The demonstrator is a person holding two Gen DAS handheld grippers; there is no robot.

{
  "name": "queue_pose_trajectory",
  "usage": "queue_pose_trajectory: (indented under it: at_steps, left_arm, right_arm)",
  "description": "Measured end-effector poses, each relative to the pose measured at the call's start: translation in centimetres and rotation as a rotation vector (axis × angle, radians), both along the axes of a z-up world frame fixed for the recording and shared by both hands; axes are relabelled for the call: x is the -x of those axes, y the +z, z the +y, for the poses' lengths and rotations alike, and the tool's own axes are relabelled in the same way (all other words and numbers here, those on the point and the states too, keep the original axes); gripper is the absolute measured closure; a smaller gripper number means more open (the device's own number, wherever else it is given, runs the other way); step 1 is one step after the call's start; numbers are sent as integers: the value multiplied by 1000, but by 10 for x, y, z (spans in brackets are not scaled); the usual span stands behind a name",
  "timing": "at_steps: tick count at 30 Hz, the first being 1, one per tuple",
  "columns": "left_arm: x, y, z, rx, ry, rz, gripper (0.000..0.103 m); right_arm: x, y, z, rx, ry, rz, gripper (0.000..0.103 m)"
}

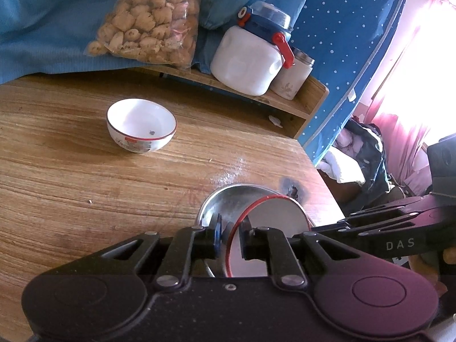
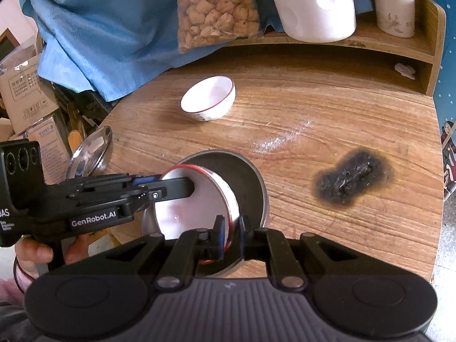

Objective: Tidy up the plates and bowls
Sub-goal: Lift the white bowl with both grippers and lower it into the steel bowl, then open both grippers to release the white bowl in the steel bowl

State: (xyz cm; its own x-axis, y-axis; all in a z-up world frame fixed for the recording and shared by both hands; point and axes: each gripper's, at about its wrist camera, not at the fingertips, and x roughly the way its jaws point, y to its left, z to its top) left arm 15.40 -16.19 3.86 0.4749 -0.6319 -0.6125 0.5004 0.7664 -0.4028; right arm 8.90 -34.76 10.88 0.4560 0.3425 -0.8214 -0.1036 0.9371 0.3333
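Both grippers clamp one red-rimmed bowl (image 2: 196, 196) over steel plate (image 2: 253, 179).
Left gripper (image 2: 188, 185), marked "GenRobot.AI", and right gripper (image 2: 230, 235) pinch its rim.

Bare wood lies wide open around the lone bowl (image 2: 208, 102) at twelve o'clock; shelf (image 2: 393, 48) blocks beyond, burn mark (image 2: 352, 183) at three.
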Motion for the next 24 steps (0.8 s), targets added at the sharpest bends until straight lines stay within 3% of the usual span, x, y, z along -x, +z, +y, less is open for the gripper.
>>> queue_pose_trajectory:
  at_steps: [11,15,24]
  left_arm:
    - [-3,0,1,17,6,6,87]
    - [-5,1,4,44,15,14,82]
    - [-6,11,9,72,32,-27,79]
  right_arm:
    - [0,2,-2,3,-2,-11,91]
    - [-1,3,-2,3,2,-16,91]
    - [-1,7,-1,-1,13,-36,89]
